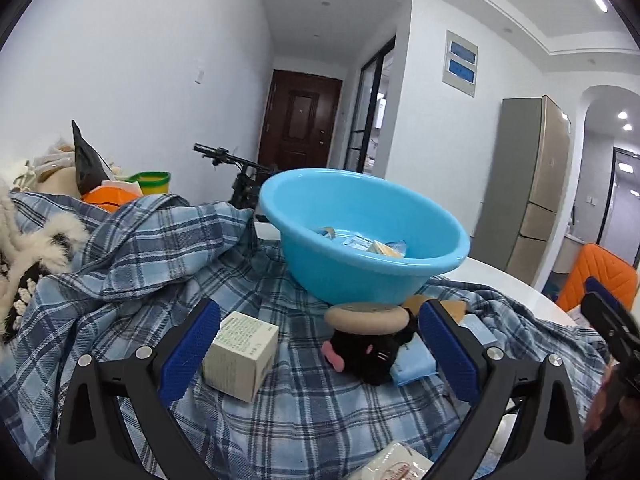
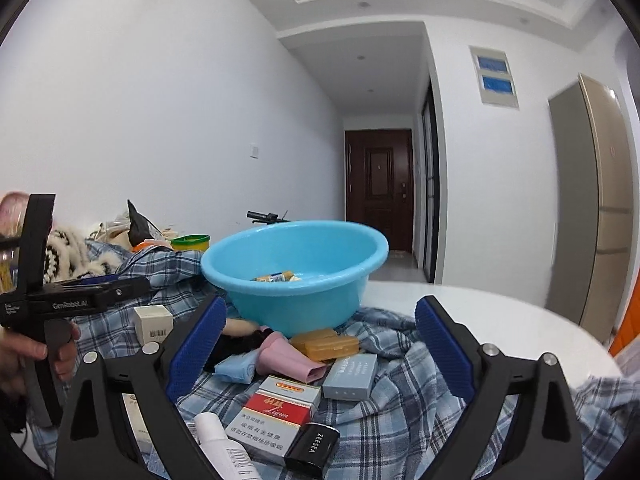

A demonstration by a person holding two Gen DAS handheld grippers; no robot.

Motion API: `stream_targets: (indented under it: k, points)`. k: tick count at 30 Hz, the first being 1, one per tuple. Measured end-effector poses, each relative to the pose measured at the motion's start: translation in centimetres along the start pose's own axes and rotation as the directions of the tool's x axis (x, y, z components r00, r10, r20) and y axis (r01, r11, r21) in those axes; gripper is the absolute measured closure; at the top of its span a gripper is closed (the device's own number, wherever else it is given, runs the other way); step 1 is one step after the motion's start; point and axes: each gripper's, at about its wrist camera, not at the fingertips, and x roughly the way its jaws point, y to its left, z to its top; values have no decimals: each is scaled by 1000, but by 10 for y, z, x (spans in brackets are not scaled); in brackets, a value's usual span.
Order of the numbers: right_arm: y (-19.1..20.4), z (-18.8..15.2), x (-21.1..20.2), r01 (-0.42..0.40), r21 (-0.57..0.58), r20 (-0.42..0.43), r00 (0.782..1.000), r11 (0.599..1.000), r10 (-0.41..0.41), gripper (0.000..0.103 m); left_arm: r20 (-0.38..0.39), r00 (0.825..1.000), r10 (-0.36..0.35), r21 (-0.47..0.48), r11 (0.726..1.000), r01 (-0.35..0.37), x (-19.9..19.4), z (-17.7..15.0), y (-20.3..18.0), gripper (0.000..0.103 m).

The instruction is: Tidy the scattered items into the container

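Scattered boxes lie on blue plaid cloth near the round sky-blue plastic basin; left gripper and right gripper both gape, empty

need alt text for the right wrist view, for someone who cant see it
An open right gripper hovers over small items scattered on a blue plaid cloth: a red and white carton, a grey box, a black case, an amber case. Behind them sits a light blue basin already holding a few items, with the left gripper at left.
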Motion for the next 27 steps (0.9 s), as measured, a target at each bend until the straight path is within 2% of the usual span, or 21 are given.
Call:
stream_targets:
  k: [2, 5, 9, 11, 14, 17, 21, 25, 27]
  points:
    - [4, 0, 1, 12, -25, -9, 1000, 1000, -12, 0, -1, 1000, 15, 8, 1000, -15, 1, -4, -1, 2]
    - [8, -2, 10, 45, -55, -53, 997, 997, -48, 0, 13, 1000, 17, 5, 1000, -17, 0, -3, 0, 0]
    - [3, -7, 35, 97, -50, -176, 979, 994, -104, 0, -4, 998, 69, 22, 997, -69, 4, -4, -4, 0]
    - [-7, -10, 43, 100, -6, -222, 970, 995, -99, 0, 3, 996, 93, 55, 994, -93, 4, -5, -11, 0]
    - [-18, -11, 39, 126, 44, -212, 971, 991, -114, 0, 30, 993, 111, 146, 983, -114, 1, -9, -28, 0]
    - [-14, -12, 37, 136, 26, -206, 970, 990, -128, 0, 45, 994, 101, 209, 972, -108, -1, -10, -41, 0]
    - [-13, -12, 36, 115, 21, -206, 973, 993, -109, 0, 20, 990, 140, 157, 977, -141, 5, -9, -30, 0]
    - [-15, -11, 35, 111, 31, -197, 975, 993, -103, 0, 62, 990, 123, 141, 981, -131, -5, -9, -29, 0]
    - [-14, -10, 35, 107, 27, -198, 975, 994, -100, 0, 51, 993, 104, 156, 981, -111, -3, -9, -31, 0]
